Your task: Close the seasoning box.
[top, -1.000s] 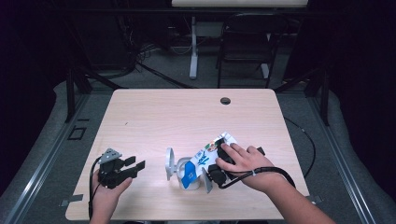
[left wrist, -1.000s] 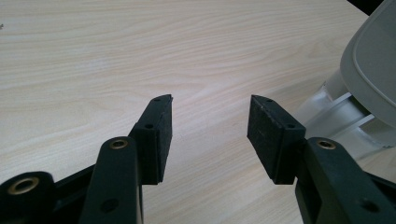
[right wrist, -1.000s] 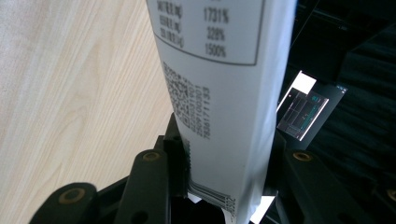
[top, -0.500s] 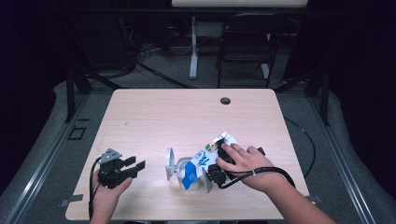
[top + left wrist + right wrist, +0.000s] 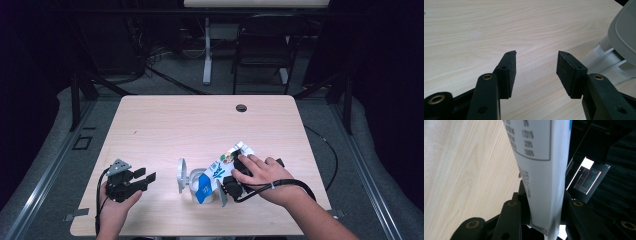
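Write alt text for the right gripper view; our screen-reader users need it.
The right gripper's two black jaws have just been closing on a white carton printed with a nutrition table, which stands between them. A light wooden table lies on the left, and a dark room with a lit screen on the right.

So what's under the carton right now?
The carton lies tilted across a white holder with grey end plates, gripped by the right gripper. The holder's inside beneath it is hidden.

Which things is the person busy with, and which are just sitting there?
In the job:
- carton, pinched in the right tool, whose jaws have just been closing
- white holder it leans into

Just there:
- left tool, open with nothing between its jaws
- chair
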The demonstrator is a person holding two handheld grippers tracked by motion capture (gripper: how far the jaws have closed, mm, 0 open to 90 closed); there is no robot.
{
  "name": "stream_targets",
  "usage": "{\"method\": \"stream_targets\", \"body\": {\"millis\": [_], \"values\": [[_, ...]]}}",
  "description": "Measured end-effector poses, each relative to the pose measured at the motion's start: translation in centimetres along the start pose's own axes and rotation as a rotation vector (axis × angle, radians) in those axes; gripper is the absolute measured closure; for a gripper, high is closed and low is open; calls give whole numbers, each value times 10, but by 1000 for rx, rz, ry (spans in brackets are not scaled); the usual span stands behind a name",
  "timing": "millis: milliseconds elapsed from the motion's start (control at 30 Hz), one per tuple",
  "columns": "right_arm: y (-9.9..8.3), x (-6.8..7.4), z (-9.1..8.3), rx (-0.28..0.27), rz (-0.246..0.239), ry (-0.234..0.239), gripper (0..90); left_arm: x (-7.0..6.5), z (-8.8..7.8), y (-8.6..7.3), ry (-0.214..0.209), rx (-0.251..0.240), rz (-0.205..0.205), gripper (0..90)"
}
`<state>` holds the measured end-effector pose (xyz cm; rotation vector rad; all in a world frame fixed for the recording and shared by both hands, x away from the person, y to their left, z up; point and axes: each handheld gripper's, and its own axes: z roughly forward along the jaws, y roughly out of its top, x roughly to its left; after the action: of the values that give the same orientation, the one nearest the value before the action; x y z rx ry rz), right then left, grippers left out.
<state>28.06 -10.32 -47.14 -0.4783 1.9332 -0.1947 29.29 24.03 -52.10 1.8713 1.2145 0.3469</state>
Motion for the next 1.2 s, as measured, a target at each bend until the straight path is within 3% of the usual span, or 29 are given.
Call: {"method": "stream_targets", "body": {"millis": [500,1000,1200], "values": [[2,0,1,-14,18,29,772,0,1,-1,2,-7,-3,506],[3,2,2,-34,79,64,798,2,0,-1,5,3,-7,506],[4,1,3,-39,77,60,800,2,-1,-1,9,-5,-7,506]]}}
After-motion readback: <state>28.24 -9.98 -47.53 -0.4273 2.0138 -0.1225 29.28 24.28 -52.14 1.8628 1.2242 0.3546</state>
